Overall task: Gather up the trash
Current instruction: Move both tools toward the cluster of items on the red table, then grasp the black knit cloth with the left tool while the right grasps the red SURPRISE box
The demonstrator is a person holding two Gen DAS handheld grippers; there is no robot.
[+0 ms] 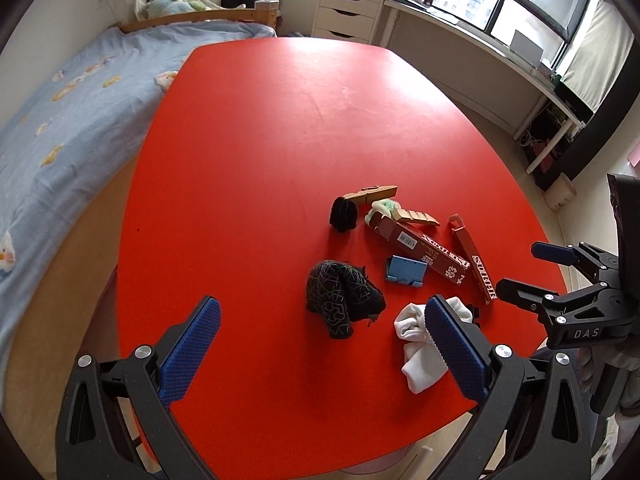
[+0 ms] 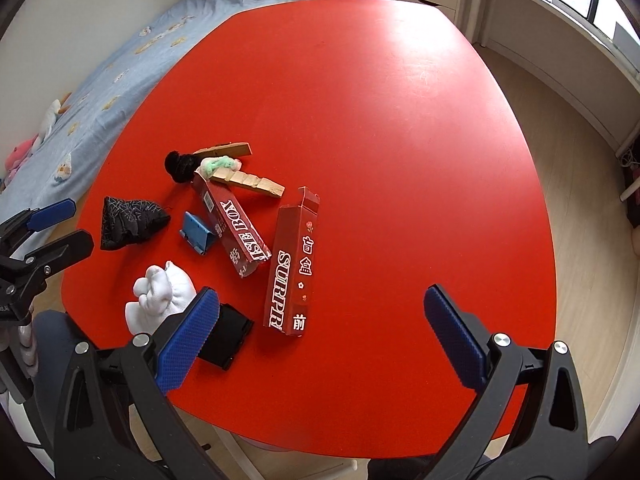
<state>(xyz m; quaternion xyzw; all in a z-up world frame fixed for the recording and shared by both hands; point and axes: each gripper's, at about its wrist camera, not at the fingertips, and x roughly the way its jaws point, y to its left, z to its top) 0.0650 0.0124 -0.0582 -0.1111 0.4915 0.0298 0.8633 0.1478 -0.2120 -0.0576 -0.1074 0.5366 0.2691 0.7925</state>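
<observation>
A red table holds a cluster of items. Two dark red "SURPRISE BOX" cartons lie flat; they also show in the left wrist view. A white sock ball, a black patterned sock, a black fuzzy ball, a blue stand, a black stand and wooden pieces lie nearby. My left gripper is open above the near edge. My right gripper is open, over the nearer carton's end.
A bed with a blue cover runs along the table's left side. A white drawer unit and a long desk under windows stand at the back and right. Wooden floor lies to the right.
</observation>
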